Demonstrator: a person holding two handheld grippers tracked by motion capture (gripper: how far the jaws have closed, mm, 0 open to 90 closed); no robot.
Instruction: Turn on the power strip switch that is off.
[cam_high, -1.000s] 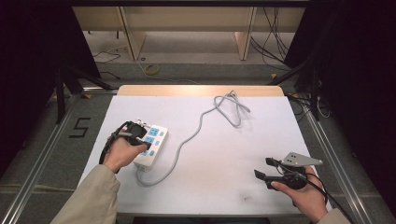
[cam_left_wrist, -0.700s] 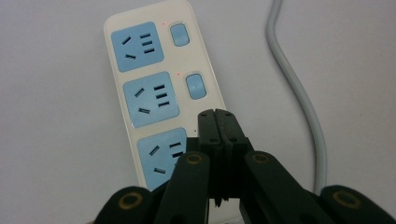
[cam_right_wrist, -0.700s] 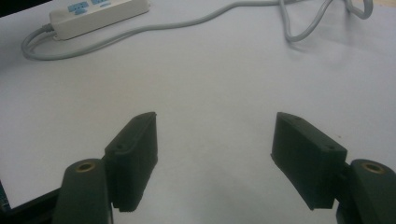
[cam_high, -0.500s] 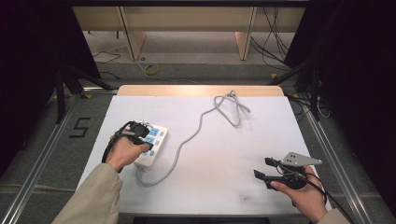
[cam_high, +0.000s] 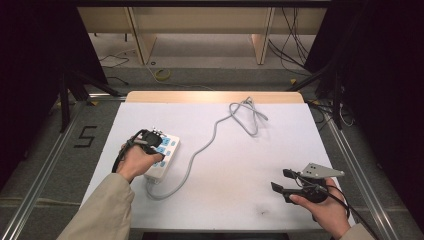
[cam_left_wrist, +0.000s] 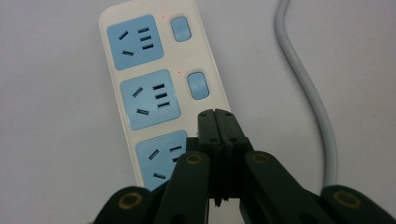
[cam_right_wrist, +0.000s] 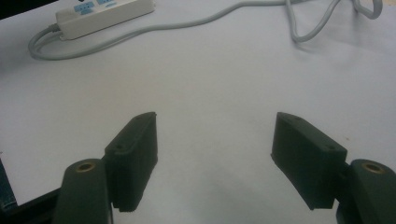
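— High view first: left tool (cam_high: 152, 141) over the near end of the white power strip (cam_high: 165, 156), on the left part of the desk (cam_high: 240, 200). Any shift from half a second back?

— Barely. Same hand, same spot on the strip; strip lying where it lay, long axis slanting away and to the right. Grey cord (cam_high: 200, 150) looping off its near end and running up to the tangle (cam_high: 248, 114) near the far edge, unchanged.

— Left tool clenched?

— Yes. Seen from the left gripper view: jaws pressed together, nothing between them, tips (cam_left_wrist: 218, 122) hovering or resting just beside the lowest blue socket (cam_left_wrist: 161, 158), below the second switch (cam_left_wrist: 196, 85). Touching or not, impossible to tell.

— Right tool?

— Released. Jaws spread wide over bare desk in the right gripper view (cam_right_wrist: 215, 154), holding nothing. Parked at the near right corner in the high view (cam_high: 282, 181), well apart from the strip, exactly as before.

— Strip seen from there?

— Far off at the top left (cam_right_wrist: 105, 14), cord trailing across.
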